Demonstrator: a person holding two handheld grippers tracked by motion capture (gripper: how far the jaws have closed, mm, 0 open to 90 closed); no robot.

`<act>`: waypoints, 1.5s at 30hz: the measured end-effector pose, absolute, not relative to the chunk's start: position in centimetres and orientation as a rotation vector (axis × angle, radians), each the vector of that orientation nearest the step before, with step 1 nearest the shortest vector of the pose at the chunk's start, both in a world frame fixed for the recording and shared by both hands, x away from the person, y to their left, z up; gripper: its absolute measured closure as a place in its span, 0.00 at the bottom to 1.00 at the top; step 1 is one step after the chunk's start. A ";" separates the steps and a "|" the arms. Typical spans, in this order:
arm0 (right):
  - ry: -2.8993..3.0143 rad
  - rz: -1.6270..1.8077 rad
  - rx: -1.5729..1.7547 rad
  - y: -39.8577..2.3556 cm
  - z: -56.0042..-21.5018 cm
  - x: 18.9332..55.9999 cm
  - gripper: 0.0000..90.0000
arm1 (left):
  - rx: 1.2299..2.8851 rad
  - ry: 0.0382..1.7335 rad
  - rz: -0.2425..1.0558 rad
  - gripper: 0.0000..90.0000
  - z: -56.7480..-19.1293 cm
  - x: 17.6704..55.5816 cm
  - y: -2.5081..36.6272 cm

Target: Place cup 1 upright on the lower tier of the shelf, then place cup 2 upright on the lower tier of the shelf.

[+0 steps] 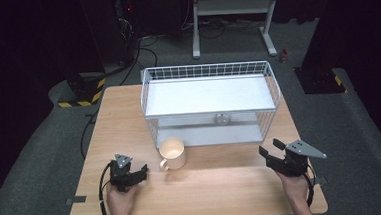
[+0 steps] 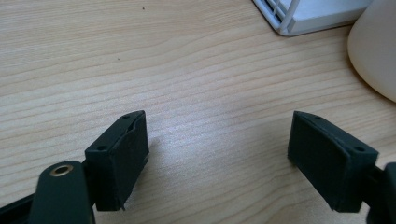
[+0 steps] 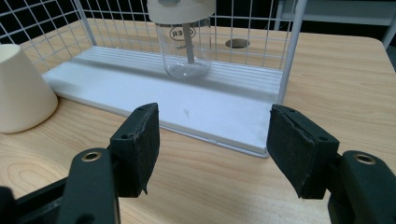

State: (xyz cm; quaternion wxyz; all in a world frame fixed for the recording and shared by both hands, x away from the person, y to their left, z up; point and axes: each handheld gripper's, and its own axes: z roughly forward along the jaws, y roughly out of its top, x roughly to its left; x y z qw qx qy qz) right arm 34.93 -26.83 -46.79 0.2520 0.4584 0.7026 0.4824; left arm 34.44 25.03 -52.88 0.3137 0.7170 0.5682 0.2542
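A cream mug (image 1: pixel 173 153) stands on the wooden table (image 1: pixel 223 190), just in front of a white wire rack (image 1: pixel 272 82) with two shelves. On the rack's lower shelf (image 3: pixel 140 88) stands a clear jar (image 3: pixel 184 46) with a white lid, seen from above as a small round lid (image 1: pixel 222 119). My left gripper (image 1: pixel 143 169) rests low on the table left of the mug, open, with bare wood between its pads (image 2: pixel 217 140); the mug's side (image 2: pixel 373 51) is off to its right. My right gripper (image 1: pixel 271 147) is open near the rack's front right corner and faces the lower shelf (image 3: pixel 212 135), nothing between its pads.
The rack fills the table's far half, and its corner (image 2: pixel 299 18) lies close ahead of the left gripper. The mug (image 3: pixel 21 93) sits at the left of the right gripper view. A metal stand (image 1: pixel 233 14) and cables lie on the floor beyond the table.
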 end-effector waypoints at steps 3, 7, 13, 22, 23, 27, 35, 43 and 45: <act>1.921 1.286 1.241 -26.9 -47.1 34.7 0.39 | 1.891 1.497 0.671 0.23 -52.9 34.4 25.0; 1.929 1.261 1.235 -26.9 -47.6 34.3 0.39 | 1.891 1.498 0.672 0.23 -52.9 34.4 25.0; 1.944 1.226 1.253 -27.0 -48.5 34.1 0.40 | 1.891 1.499 0.672 0.22 -52.9 34.4 25.0; 1.995 1.169 1.278 -27.1 -50.4 33.8 0.39 | 1.884 1.516 0.675 0.20 -52.9 34.5 25.1; 1.999 1.158 1.286 -27.1 -50.7 33.8 0.39 | 1.882 1.519 0.675 0.19 -52.9 34.5 25.0; 2.050 1.111 1.289 -26.8 -51.6 34.0 0.38 | 1.882 1.520 0.674 0.19 -52.9 34.5 25.0; 2.147 0.996 1.266 -26.1 -52.1 34.6 0.35 | 1.882 1.515 0.669 0.19 -52.9 34.4 25.1; 2.216 0.928 1.288 -25.6 -52.4 35.5 0.28 | 1.931 1.517 0.623 0.15 -52.5 34.3 25.1; 2.215 0.930 1.295 -25.5 -52.3 35.5 0.27 | 1.924 1.511 0.604 0.14 -52.3 34.0 25.2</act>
